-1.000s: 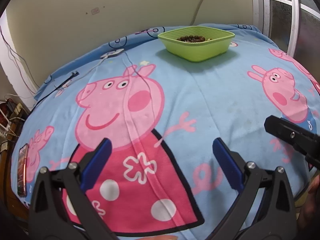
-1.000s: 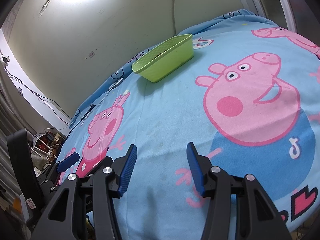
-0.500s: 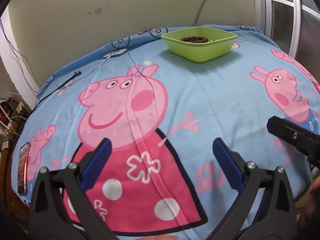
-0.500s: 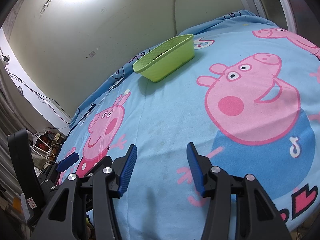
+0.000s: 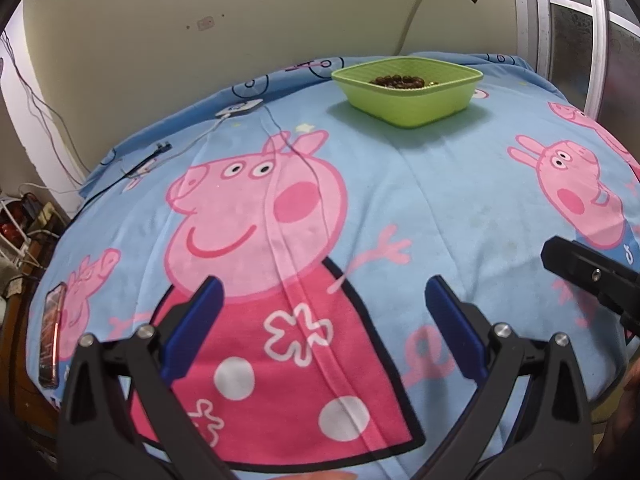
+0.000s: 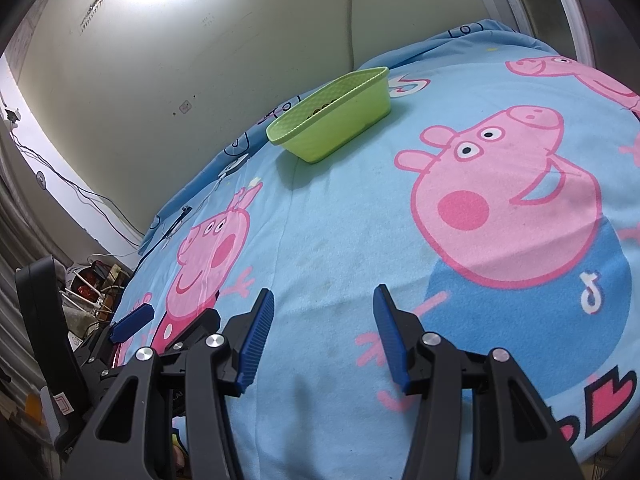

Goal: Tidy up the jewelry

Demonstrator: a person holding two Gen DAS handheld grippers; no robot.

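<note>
A: Since a second ago both views have crept a little toward the green basket (image 5: 408, 94); nothing on the blanket (image 5: 420, 184) has shifted.

B: Basket as reference then. Blanket covers everything around it. We're well short of the basket on the near side, with both tools.

A: Left gripper (image 5: 324, 328) has its jaws spread wide, nothing between them. Right gripper (image 6: 322, 338) likewise parted and empty, just right of the left one.

B: Jewelry?

A: Dark beaded string (image 5: 396, 80) sits inside the basket, toward its far wall. From the right view we barely see it over the rim.

B: I'd say we're mid-approach. We should come over the near rim from above, not at the wall, or we'll shove the basket. Keep jaws wide, pinch one bead run low.

A: Phone (image 5: 52, 340) is far left of the basket, out of our path.
</note>
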